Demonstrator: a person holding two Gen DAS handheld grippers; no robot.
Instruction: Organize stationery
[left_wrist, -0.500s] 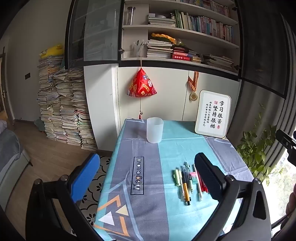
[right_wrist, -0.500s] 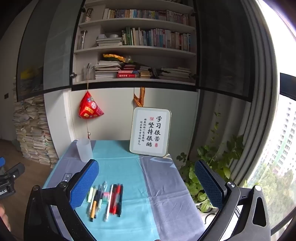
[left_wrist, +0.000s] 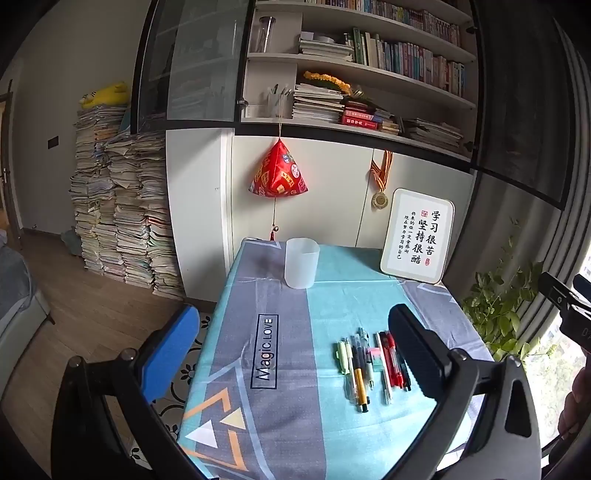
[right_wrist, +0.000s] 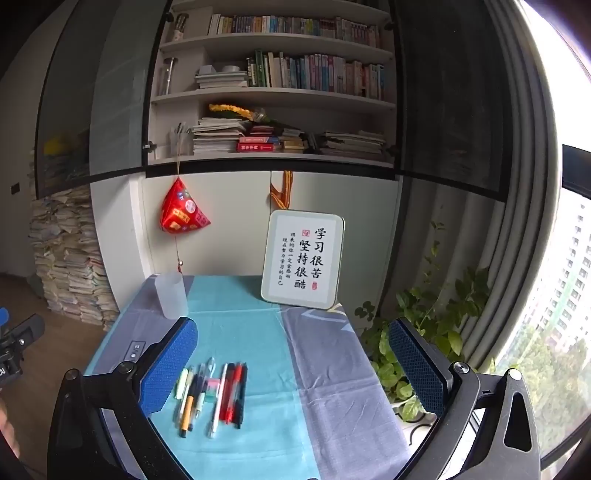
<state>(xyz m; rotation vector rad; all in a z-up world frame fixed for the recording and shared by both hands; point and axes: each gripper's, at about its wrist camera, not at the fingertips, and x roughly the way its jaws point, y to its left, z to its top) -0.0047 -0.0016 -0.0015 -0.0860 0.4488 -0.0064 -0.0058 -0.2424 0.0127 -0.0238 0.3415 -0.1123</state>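
- Pens (left_wrist: 373, 363) lie in a row on the tabletop (left_wrist: 280, 406), well short of the cup (left_wrist: 301, 263).
- Light, stiff, slippery (likely rolling); pinch one mid-barrel.
- Left tool (left_wrist: 295, 343) and right tool (right_wrist: 293, 363) both gape, holding nothing.

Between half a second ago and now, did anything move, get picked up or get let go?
Nothing visibly changed. Both hand-held grippers, left and right, hang open above the table, holding nothing. The pens lie in their row on the cloth, and the cup stands at the far end.
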